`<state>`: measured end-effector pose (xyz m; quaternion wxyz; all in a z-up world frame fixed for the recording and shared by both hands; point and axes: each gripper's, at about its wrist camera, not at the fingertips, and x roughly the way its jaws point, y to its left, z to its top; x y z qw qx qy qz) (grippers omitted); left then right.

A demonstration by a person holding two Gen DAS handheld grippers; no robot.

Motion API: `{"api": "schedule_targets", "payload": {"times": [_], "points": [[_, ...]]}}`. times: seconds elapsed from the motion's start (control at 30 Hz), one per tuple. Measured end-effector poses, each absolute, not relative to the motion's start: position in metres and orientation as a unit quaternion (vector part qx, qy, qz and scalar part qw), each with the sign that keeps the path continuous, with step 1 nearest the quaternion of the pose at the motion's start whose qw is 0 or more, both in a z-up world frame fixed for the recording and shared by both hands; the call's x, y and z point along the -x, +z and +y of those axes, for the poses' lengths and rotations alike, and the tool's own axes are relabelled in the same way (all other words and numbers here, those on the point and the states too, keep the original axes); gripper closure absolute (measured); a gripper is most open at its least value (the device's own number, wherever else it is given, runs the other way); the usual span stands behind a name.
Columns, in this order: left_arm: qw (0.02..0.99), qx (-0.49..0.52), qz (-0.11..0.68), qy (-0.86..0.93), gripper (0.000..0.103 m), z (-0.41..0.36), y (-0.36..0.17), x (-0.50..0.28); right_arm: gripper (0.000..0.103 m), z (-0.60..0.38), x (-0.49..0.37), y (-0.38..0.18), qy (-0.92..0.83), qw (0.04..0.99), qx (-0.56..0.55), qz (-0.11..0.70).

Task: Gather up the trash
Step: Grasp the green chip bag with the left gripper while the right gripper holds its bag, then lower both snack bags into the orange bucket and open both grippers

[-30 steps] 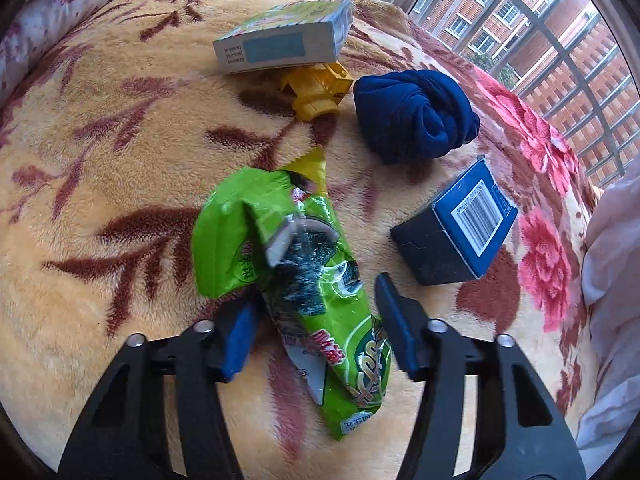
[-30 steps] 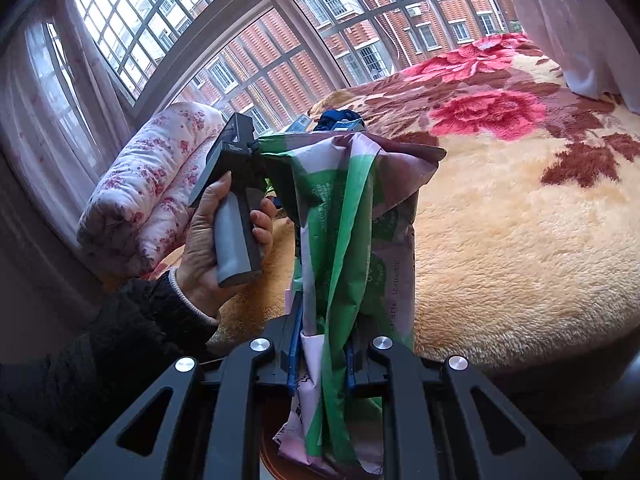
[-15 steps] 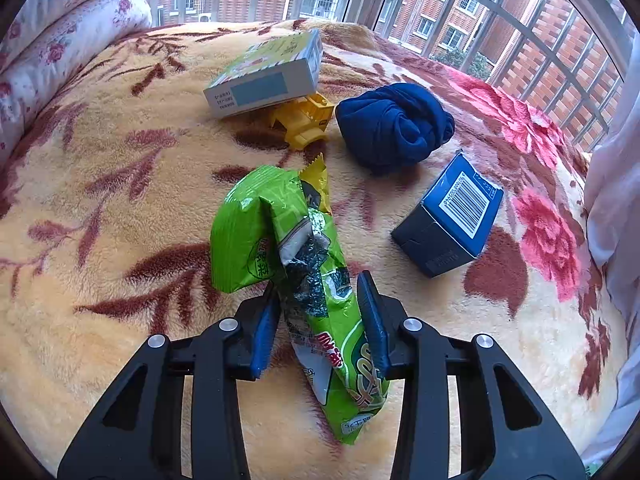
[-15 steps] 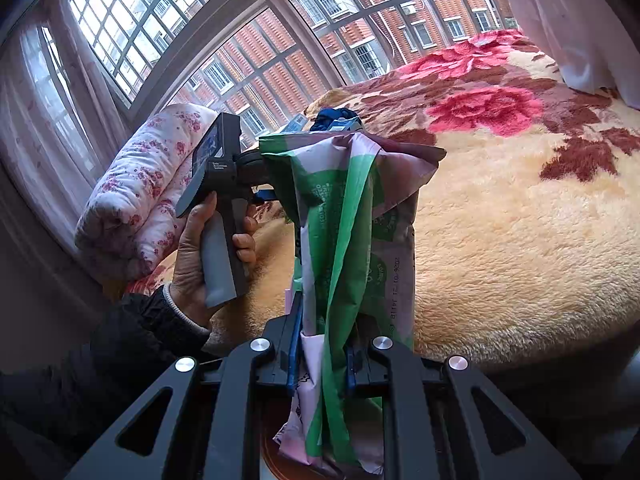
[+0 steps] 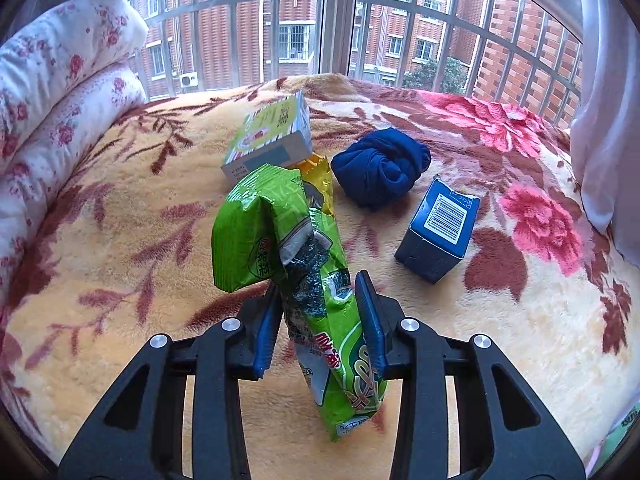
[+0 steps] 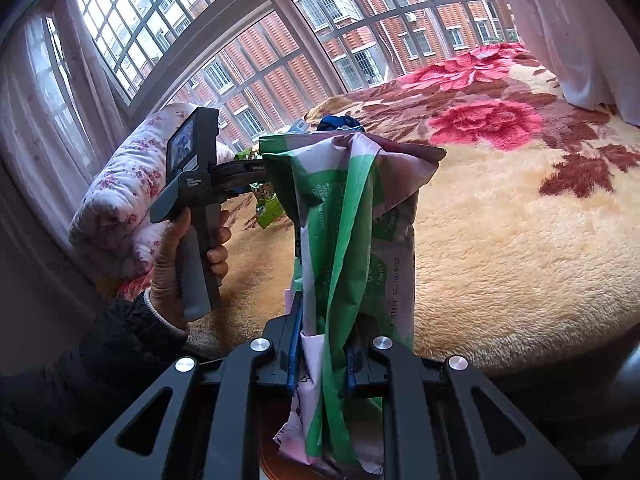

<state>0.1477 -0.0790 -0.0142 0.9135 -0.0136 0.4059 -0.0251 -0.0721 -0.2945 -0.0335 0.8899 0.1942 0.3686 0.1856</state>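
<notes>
Green snack wrapper [image 5: 316,280]: light, crinkly, slippery; left gripper [image 5: 318,320] closing on its midsection. Right gripper [image 6: 320,354] clamps plastic bag [image 6: 352,232].

Left gripper [image 5: 320,316] is closing on the green wrapper [image 5: 308,280] and has lifted it clear of the blanket [image 5: 120,264].

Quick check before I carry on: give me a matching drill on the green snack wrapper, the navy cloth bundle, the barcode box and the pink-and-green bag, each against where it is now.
Things:
1. green snack wrapper
2. navy cloth bundle
3. blue barcode box
4. pink-and-green bag

Places:
A. clamped in the right gripper
B. lying on the blanket, nearest the white curtain
C. between the closing left gripper pads
D. on the blanket beside the green-and-white carton

Pairs: 1-C, 2-D, 3-B, 4-A
</notes>
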Motion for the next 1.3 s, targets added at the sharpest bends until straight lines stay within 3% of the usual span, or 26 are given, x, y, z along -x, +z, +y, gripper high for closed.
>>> {"api": "schedule_targets", "payload": {"times": [0.83,1.3], "points": [[0.912,-0.098,0.368,-0.154,0.068,-0.043,0.005,0.014,0.087,-0.256,0.08,-0.024,0.243,0.877,-0.163,0.381],[0.873,-0.129,0.437,-0.176,0.068,-0.022,-0.04,0.091,0.086,-0.216,0.124,-0.057,0.333,0.827,-0.103,0.442]]}}
